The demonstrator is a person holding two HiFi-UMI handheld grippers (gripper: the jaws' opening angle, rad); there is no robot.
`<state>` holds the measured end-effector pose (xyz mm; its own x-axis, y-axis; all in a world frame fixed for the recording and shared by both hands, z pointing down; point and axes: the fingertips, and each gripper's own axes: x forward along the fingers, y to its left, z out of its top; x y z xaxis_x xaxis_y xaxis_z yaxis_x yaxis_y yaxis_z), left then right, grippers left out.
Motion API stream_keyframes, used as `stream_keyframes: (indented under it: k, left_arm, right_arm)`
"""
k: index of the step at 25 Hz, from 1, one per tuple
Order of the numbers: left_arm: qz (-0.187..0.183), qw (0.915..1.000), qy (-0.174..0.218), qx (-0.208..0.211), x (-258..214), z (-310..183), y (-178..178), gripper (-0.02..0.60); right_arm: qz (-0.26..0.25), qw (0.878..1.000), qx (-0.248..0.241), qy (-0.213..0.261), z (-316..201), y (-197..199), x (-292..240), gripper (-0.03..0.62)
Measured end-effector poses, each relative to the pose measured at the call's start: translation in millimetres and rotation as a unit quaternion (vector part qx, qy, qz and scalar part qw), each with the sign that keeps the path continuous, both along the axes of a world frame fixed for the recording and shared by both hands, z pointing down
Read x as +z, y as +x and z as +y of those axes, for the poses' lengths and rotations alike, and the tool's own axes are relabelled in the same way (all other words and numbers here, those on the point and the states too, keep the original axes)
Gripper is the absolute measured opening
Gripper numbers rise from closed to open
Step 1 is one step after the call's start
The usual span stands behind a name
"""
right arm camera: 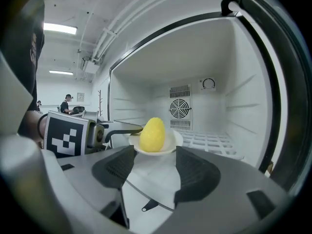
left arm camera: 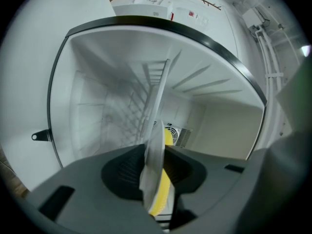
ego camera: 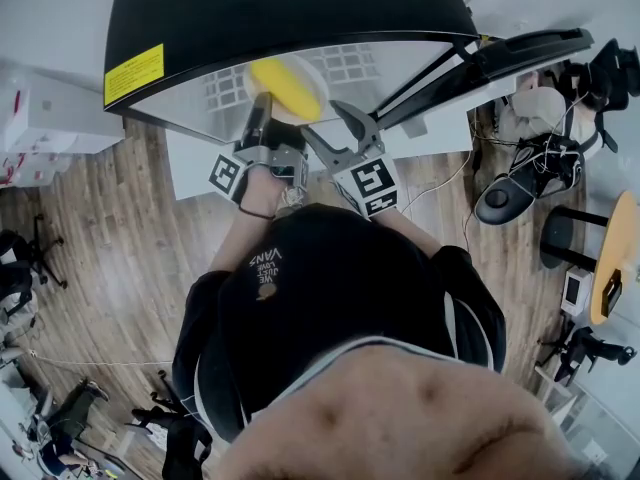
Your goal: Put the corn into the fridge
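Corn [right arm camera: 152,134] is sitting loose on a white dish [right arm camera: 178,139] at the open fridge [right arm camera: 243,106] mouth, looking light, rounded and liable to roll. Jaws of the left gripper [left arm camera: 157,174] are clenching the dish rim, the safest hold, while jaws of the right gripper [right arm camera: 153,172] are gaping empty

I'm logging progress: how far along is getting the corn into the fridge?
Done: the fridge is open and the corn, on its plate, is just inside. In hand: the left claw grips the plate's rim; the right claw is open, empty. Left: set the plate down and release.
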<state>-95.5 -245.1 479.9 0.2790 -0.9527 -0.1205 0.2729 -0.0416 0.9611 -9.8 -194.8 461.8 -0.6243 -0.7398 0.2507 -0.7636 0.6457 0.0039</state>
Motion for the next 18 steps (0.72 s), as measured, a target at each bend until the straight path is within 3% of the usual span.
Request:
stream_keyframes:
  k: [18]
  left_arm:
    - [0.01, 0.9996, 0.026, 0.011, -7.6, 2.6, -4.6, 0.148]
  right_arm:
    - [-0.002, 1.0, -0.001, -0.005, -12.1, -7.5, 0.6, 0.265]
